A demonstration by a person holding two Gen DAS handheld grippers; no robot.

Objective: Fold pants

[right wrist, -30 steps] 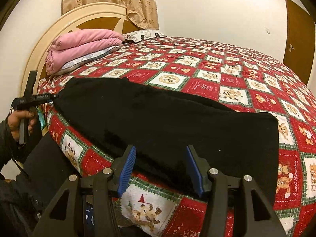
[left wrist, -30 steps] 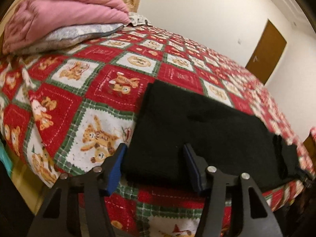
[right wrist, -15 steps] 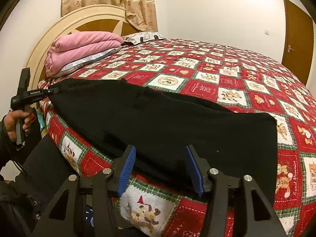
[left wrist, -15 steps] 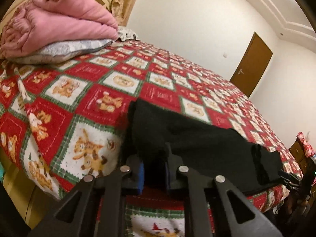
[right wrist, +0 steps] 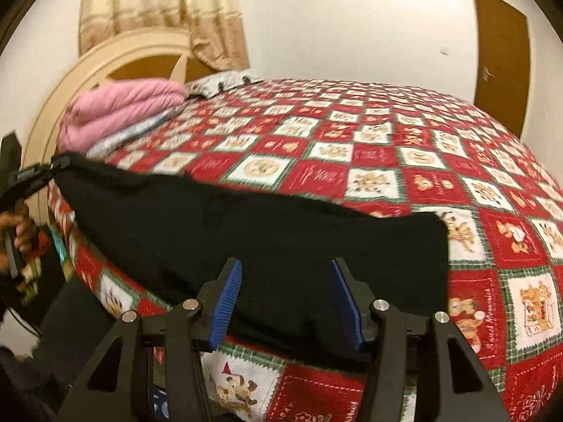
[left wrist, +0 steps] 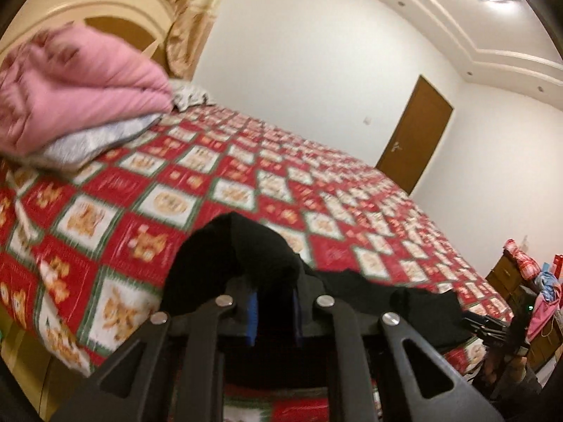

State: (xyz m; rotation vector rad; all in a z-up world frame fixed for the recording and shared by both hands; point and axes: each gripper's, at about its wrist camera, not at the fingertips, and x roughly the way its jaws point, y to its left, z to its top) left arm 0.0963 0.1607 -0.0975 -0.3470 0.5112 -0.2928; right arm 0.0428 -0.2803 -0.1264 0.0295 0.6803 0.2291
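Black pants [right wrist: 264,235] lie along the near edge of a bed with a red, green and white quilt [right wrist: 387,161]. My left gripper [left wrist: 273,313] is shut on one end of the pants [left wrist: 232,256] and lifts it off the quilt; the cloth bunches up over the fingers. That gripper also shows at the far left of the right wrist view [right wrist: 35,176], holding the raised end. My right gripper [right wrist: 286,302] is open, its blue pads [right wrist: 227,302] on either side of the near edge of the pants at the other end.
A folded pink blanket [left wrist: 74,81] on a grey pillow [left wrist: 91,140] sits by the headboard [right wrist: 105,66]. A brown door [left wrist: 418,137] is across the room. A dresser with clothes [left wrist: 527,274] stands at the right in the left wrist view.
My left gripper closed on the end of the pants and raised it off the quilt. My right gripper moved slightly closer to the pants' edge and stayed open.
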